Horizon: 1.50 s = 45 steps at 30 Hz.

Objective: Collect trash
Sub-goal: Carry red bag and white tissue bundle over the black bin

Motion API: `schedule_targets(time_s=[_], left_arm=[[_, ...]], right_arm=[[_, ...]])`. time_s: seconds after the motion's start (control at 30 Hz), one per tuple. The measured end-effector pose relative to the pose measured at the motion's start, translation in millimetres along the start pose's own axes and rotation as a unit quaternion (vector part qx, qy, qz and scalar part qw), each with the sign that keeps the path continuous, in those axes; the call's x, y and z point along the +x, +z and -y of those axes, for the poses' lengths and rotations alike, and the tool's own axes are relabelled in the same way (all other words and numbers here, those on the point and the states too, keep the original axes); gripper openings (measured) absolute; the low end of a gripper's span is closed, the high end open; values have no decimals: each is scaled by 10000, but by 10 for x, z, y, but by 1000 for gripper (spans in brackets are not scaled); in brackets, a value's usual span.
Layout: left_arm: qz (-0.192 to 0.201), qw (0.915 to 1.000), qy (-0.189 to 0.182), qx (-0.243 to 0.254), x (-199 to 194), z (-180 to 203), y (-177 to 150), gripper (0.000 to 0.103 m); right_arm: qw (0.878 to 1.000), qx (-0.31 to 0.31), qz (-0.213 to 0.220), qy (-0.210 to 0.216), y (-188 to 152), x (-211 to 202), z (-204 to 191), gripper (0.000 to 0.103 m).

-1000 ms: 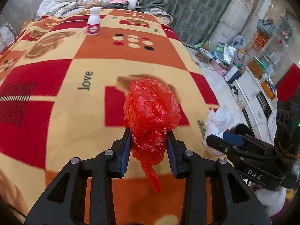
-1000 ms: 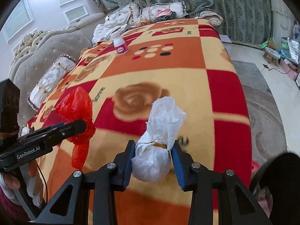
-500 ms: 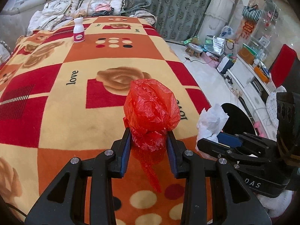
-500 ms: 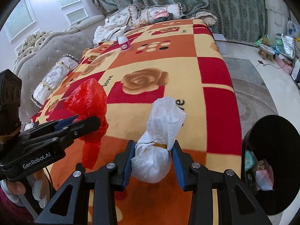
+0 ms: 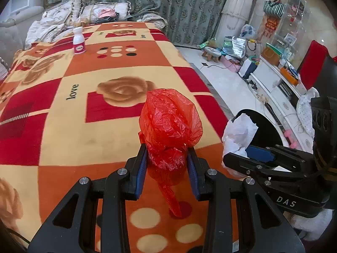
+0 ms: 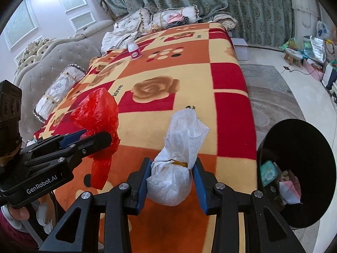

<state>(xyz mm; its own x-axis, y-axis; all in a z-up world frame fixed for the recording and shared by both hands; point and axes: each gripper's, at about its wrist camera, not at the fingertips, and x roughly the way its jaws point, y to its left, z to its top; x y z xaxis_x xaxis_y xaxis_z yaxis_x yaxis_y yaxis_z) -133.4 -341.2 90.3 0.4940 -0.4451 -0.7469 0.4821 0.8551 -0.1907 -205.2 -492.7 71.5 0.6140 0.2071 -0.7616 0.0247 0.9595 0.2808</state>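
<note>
The left tongs (image 5: 167, 169) are closed to a narrow gap on a crumpled red plastic bag (image 5: 169, 126), which is pinched at its knotted neck between the blue pads, its loose tail hanging below them. The right tongs (image 6: 171, 182) are likewise narrowed onto a white tissue bundle (image 6: 175, 168) tied with a yellow band, the bulbous lower part being squeezed between the pads and the frilled top standing above. Both bundles are held clear above the near end of a bed covered by a red, orange and cream blanket (image 5: 63, 126) patterned with roses. A small white bottle with a pink label (image 5: 79, 40) is left upright at the far end of the blanket, near the pillows. Only in the right wrist view is the open mouth of a black trash bin (image 6: 299, 168) seen, at the right beside the bed, with paper scraps inside, and a hand (image 6: 15, 211) gripping the left device at the lower left. Only in the left wrist view is the cluttered white cabinet (image 5: 280, 84) along the far right wall shown.
</note>
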Motion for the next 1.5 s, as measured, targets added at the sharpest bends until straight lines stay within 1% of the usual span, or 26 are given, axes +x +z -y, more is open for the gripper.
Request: schedule_targets(time_s=[0.27, 0.83, 1.03, 1.23, 1.5], left_arm=[[-68, 9996, -262, 95, 59, 252, 26, 33], [-249, 9958, -821, 310, 254, 787, 141, 33], [-328, 9941, -974, 354, 355, 938, 181, 33], [-400, 9922, -1098, 430, 463, 1110, 231, 33], [-480, 9908, -1179, 456, 615, 1298, 290, 33]], right_arm=[[9998, 96, 90, -150, -61, -149, 156, 37], [9973, 514, 223, -481, -160, -440, 678, 37], [9955, 673, 290, -600, -177, -519, 863, 37], [9939, 786, 266, -725, -209, -560, 1037, 37], [9914, 977, 249, -837, -248, -608, 1282, 37]])
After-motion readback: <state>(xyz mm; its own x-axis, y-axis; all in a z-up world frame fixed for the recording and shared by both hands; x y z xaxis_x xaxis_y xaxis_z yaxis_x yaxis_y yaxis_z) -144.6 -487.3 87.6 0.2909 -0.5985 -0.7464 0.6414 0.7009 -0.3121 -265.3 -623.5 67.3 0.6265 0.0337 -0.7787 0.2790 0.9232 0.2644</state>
